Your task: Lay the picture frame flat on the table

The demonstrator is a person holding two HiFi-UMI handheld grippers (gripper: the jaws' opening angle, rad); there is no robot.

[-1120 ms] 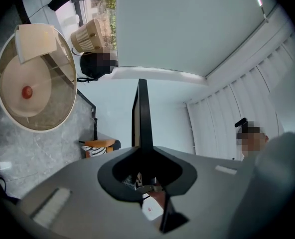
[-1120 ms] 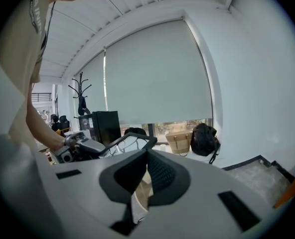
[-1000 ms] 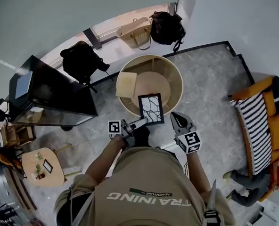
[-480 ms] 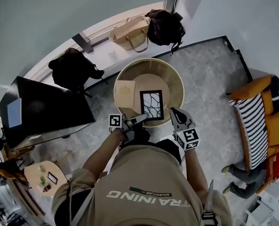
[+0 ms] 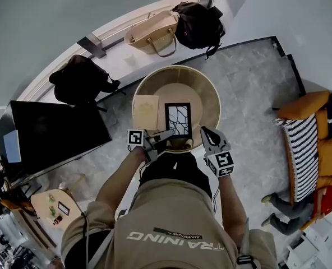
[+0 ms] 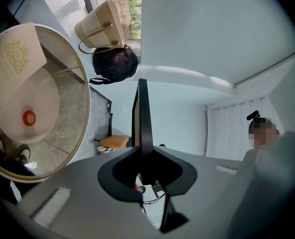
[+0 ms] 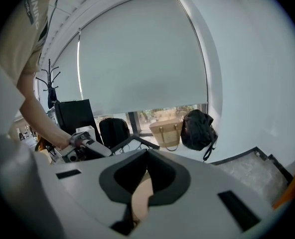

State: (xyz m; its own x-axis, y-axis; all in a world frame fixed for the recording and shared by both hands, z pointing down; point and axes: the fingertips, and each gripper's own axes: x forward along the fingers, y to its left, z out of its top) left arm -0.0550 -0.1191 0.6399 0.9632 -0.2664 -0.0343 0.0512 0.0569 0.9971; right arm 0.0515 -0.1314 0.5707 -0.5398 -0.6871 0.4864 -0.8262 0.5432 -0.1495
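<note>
The black picture frame (image 5: 178, 119) with a white branching pattern faces up, about level, over the near part of the round wooden table (image 5: 212, 91). I cannot tell whether it rests on the top. My left gripper (image 5: 169, 133) is shut on the frame's near left corner. In the left gripper view the frame (image 6: 140, 113) runs edge-on out of that gripper (image 6: 142, 156), with the table (image 6: 85, 108) at its left. My right gripper (image 5: 202, 130) hovers just right of the frame's near edge, apart from it. Its tips (image 7: 147, 153) meet with nothing between them.
A beige card (image 5: 146, 106) lies on the table left of the frame. A beige tote (image 5: 152, 32) and a black bag (image 5: 198, 22) stand by the window, a dark screen (image 5: 54, 130) at left, an orange sofa (image 5: 312, 144) at right.
Both grippers have moved forward and down toward the table. The frame, held throughout by the left gripper, has gone from the table's near rim to further over the top and has squared up.
</note>
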